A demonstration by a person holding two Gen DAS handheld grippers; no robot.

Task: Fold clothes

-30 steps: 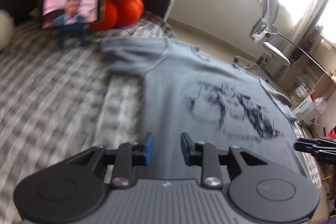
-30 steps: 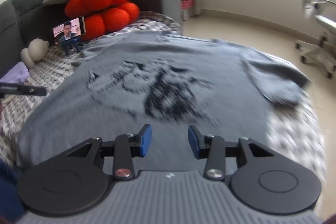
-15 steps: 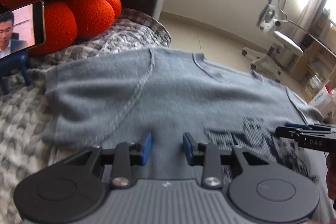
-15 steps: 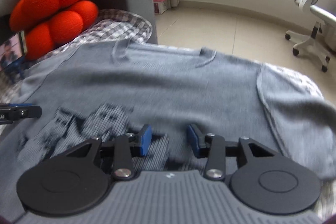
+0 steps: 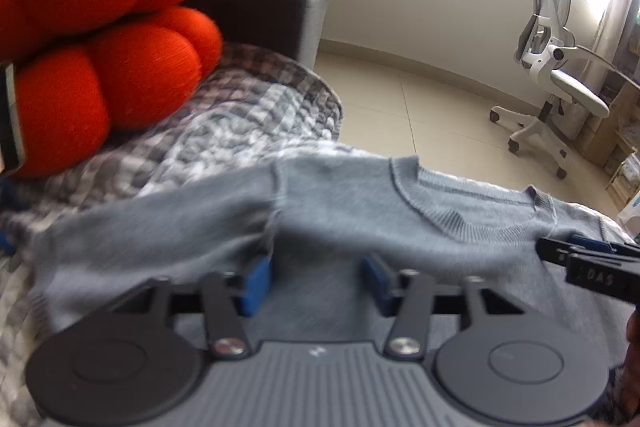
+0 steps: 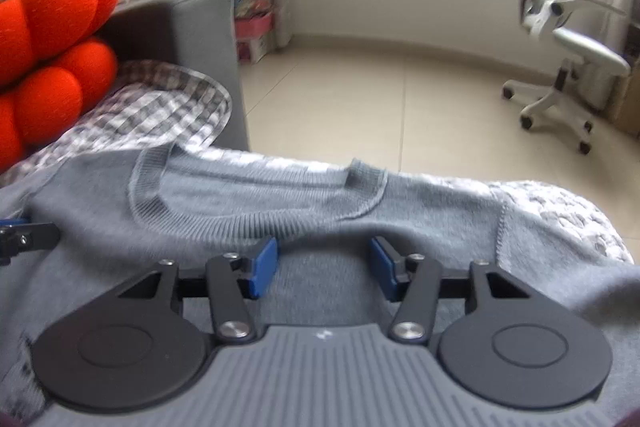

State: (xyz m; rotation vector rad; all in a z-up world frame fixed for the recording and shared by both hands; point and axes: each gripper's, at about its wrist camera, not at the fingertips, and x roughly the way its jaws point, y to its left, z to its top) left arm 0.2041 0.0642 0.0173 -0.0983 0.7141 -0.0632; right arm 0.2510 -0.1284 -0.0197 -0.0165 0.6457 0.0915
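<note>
A grey knit sweater point(image 5: 340, 211) point(image 6: 240, 203) lies flat on the checked blanket, its ribbed collar point(image 6: 248, 223) toward the far edge. My left gripper point(image 5: 314, 277) hovers over the left shoulder seam, its jaws opening, with only flat fabric below the blue pads. My right gripper point(image 6: 322, 267) sits just short of the collar, right of its middle, its jaws opening too, nothing pinched. The right gripper's tip point(image 5: 588, 267) shows at the right edge of the left wrist view. At the left edge of the right wrist view, the left gripper's tip point(image 6: 24, 237) pokes in.
An orange knotted cushion point(image 5: 100, 39) leans on the grey sofa arm point(image 5: 272, 15) at the left. The checked blanket point(image 5: 248, 123) ends at the sofa's far edge, with tiled floor point(image 6: 380, 107) beyond. A white office chair point(image 5: 556, 75) stands on the right. A phone's edge point(image 5: 10, 119) shows far left.
Both grippers have travelled up the sweater from the printed chest area to the shoulders and collar. Both sets of jaws have spread wider. The phone has slid nearly out of view.
</note>
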